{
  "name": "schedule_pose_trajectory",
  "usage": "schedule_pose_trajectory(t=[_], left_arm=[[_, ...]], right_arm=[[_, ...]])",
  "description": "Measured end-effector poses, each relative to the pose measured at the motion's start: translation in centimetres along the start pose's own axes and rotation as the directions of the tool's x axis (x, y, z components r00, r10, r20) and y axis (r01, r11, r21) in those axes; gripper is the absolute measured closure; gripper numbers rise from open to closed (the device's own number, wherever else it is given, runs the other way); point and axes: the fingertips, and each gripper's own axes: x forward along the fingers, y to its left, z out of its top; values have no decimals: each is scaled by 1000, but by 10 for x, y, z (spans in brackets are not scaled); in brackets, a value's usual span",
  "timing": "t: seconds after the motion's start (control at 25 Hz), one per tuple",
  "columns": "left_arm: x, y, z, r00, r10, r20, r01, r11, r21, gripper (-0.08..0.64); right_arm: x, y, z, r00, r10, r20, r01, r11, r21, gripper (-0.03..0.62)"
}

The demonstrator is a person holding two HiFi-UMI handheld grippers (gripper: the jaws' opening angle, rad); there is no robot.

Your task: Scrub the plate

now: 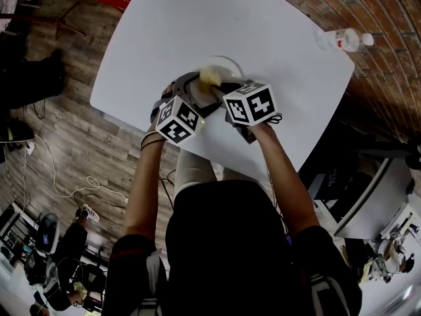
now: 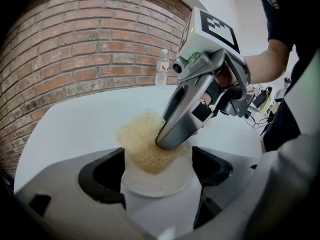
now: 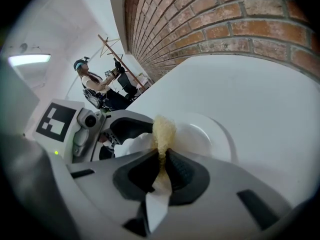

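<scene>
Right gripper view: the right gripper (image 3: 161,170) is clamped on the scrubber (image 3: 163,130), which is pressed onto the plate (image 3: 212,134). The plate is gripped by the left gripper (image 2: 159,170) on the table's (image 1: 263,31) near half. Firm, overlapping strokes are advised.

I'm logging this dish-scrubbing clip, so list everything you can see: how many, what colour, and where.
table: one, white, under everything in the head view
plate: one, white, on the table, between the left gripper's jaws
scrub pad: one, pale yellow, pressed onto the plate
water bottle: one, clear with a red label, at the table's far edge by the wall
brick wall: one, red-brown, behind the table
bystander: one, dark clothes, far off along the wall
left gripper: one, grey, jaws closed on the plate
right gripper: one, grey, jaws pinching the scrub pad
</scene>
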Motion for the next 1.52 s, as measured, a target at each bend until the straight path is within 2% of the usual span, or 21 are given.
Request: schedule_pose_trajectory(t=[0.6, 1.52], left_arm=[[0, 1, 0, 1000, -4, 0, 4, 1000, 1, 158], [-2, 2, -1, 1000, -4, -14, 4, 1000, -1, 158]], right_arm=[[-8, -15, 1, 999, -33, 8, 33, 999, 14, 549], [-45, -53, 0, 991, -131, 41, 128, 990, 58, 549]])
